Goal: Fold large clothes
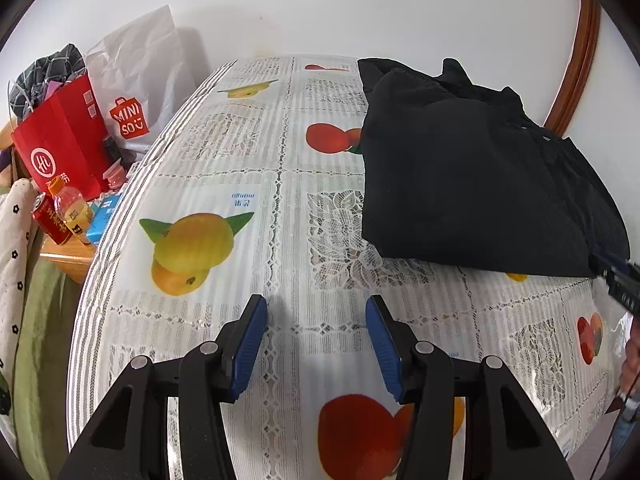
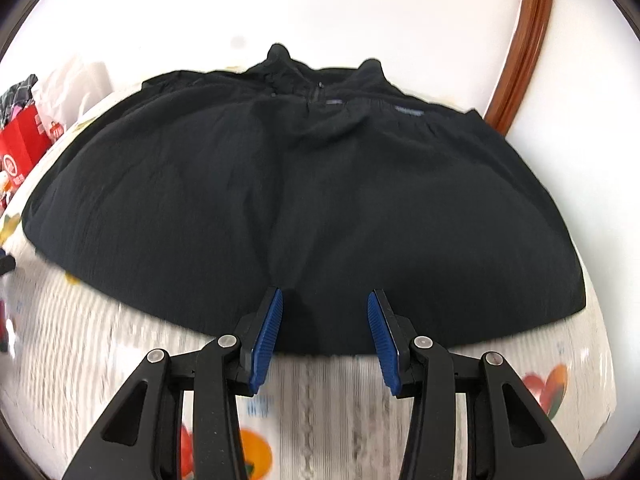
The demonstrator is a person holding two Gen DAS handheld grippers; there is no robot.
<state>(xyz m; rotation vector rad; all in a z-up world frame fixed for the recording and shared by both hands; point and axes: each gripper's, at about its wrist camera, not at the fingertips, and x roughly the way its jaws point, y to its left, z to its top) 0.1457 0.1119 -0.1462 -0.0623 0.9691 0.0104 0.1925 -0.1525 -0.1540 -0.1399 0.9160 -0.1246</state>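
Observation:
A black garment (image 1: 460, 176) lies folded on the table's right side, over the fruit-print tablecloth (image 1: 240, 184). In the right wrist view the garment (image 2: 320, 200) fills the middle, its collar at the far edge. My left gripper (image 1: 316, 312) is open and empty above bare cloth, left of and nearer than the garment. My right gripper (image 2: 324, 304) is open and empty, its tips over the garment's near edge. It also shows in the left wrist view (image 1: 616, 276) at the garment's near right corner.
Left of the table stand a red paper bag (image 1: 60, 148), a white Miniso bag (image 1: 132, 92), a bottle (image 1: 74, 212) and a can (image 1: 50, 220) on a low wooden stand. A wooden frame (image 1: 576, 56) leans on the white wall behind. The table edge (image 1: 116, 216) curves down the left.

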